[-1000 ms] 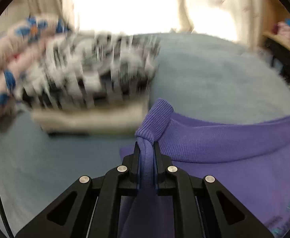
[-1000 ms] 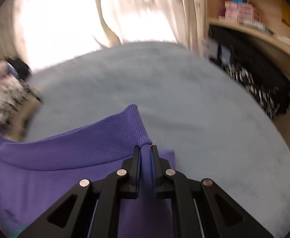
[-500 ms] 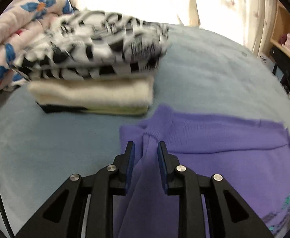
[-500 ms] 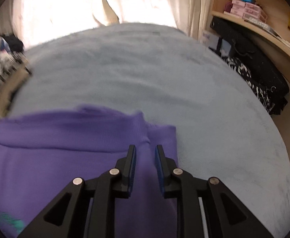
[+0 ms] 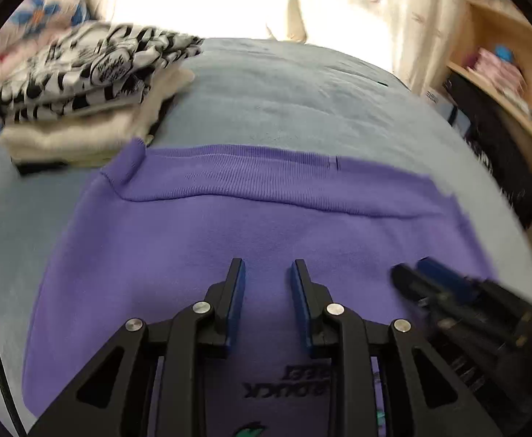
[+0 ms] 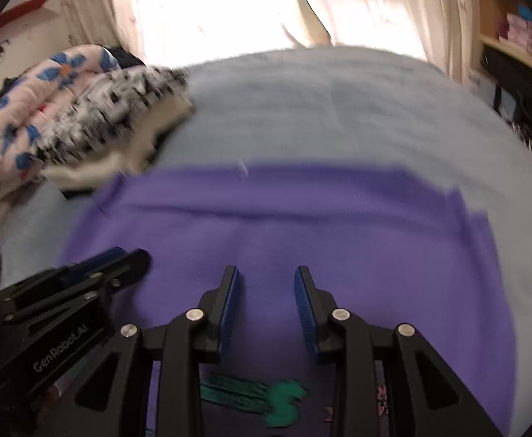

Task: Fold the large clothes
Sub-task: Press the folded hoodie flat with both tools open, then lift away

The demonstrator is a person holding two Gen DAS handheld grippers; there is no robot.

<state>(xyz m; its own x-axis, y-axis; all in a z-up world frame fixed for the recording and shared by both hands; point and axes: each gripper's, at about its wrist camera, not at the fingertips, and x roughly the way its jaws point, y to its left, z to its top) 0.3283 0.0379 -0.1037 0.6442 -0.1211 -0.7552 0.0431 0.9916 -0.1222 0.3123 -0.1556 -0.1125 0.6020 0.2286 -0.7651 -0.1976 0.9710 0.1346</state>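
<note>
Once pinched, purple sweatshirt point(image 5: 251, 225) now released.

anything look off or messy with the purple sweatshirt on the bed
Mostly tidy. The purple sweatshirt lies flat on the bed, but its ribbed hem's left corner is bunched and sticks up beside the folded stack.

1. The right claw point(image 6: 267, 273) hangs over the purple sweatshirt point(image 6: 302, 225); its jaws have just been opening, with nothing between the blue pads.
2. The sweatshirt lies flat on the grey-blue bed point(image 6: 338, 109), green print near the bottom edge.
3. The left claw point(image 6: 120, 258) enters from the left, over the sweatshirt.
4. A stack of folded clothes point(image 6: 113, 123) sits at the far left beside a floral quilt point(image 6: 47, 91).
</note>
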